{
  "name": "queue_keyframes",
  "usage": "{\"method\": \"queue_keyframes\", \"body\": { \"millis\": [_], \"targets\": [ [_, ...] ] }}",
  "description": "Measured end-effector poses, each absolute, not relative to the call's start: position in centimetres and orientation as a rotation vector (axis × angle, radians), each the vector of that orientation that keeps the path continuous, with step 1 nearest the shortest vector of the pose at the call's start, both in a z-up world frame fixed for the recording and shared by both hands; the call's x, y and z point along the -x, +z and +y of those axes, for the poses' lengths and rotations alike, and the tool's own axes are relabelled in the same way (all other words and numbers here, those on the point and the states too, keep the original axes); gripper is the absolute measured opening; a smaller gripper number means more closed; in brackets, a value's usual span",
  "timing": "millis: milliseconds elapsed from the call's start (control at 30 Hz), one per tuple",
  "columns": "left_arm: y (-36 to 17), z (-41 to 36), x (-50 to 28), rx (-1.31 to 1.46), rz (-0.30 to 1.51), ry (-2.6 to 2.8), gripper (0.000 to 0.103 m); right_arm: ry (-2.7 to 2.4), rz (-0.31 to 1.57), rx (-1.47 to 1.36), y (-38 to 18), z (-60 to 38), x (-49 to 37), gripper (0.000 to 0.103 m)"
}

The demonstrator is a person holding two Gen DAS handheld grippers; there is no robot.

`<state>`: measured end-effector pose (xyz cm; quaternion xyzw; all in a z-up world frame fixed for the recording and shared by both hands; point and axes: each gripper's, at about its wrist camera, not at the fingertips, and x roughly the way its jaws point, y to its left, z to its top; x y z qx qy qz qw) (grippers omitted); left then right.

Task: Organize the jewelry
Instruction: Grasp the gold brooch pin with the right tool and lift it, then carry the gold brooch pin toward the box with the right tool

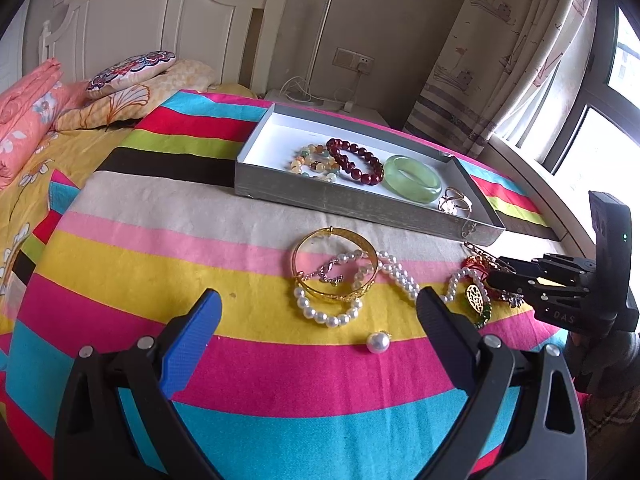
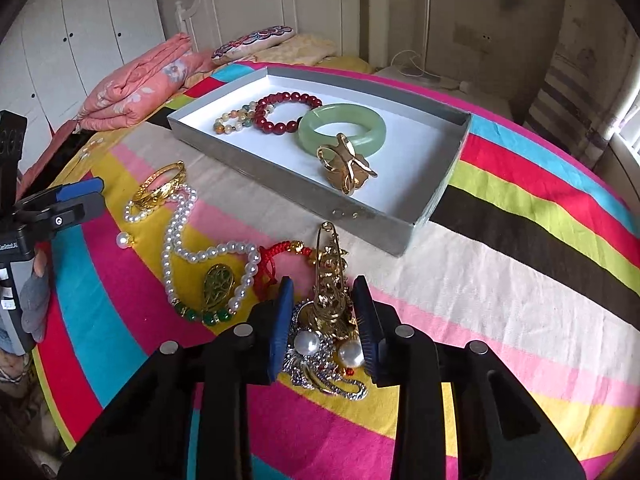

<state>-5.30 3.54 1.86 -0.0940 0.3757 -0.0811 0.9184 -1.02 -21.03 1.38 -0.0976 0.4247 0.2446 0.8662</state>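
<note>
A grey box (image 1: 352, 204) (image 2: 280, 168) with a white floor holds a red bead bracelet (image 1: 356, 160) (image 2: 280, 108), a pale bead bracelet (image 1: 312, 160), a green jade bangle (image 1: 412, 178) (image 2: 342, 128) and a gold ring (image 2: 346, 168). On the striped cloth lie a gold bangle (image 1: 336, 264) (image 2: 160, 186), pearl strands (image 1: 332, 312) (image 2: 176, 236), a loose pearl (image 1: 378, 342) and a gold-green pendant (image 2: 218, 284). My left gripper (image 1: 320, 312) is open just before the bangle. My right gripper (image 2: 322, 304) (image 1: 492, 276) stands half closed around a gold brooch (image 2: 330, 280); contact is unclear.
A silver brooch with two pearls (image 2: 328, 356) and a red cord charm (image 2: 280, 256) lie under the right gripper. Folded pink bedding (image 2: 140, 80), pillows (image 1: 132, 70) and a headboard stand behind. A curtain (image 1: 500, 60) and window are at the right.
</note>
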Motion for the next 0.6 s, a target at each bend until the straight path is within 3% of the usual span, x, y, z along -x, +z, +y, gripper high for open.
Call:
{"method": "queue_keyframes", "body": {
  "millis": [167, 600],
  "targets": [
    [1.8, 3.5, 5.3, 0.194, 0.774, -0.166, 0.097, 0.489, 0.845, 0.198, 1.8, -21.4, 1.6, 0.021],
    [1.8, 3.5, 5.2, 0.189, 0.777, -0.161, 0.097, 0.46, 0.675, 0.072, 5.4, -24.7, 5.6, 0.021]
  ]
}}
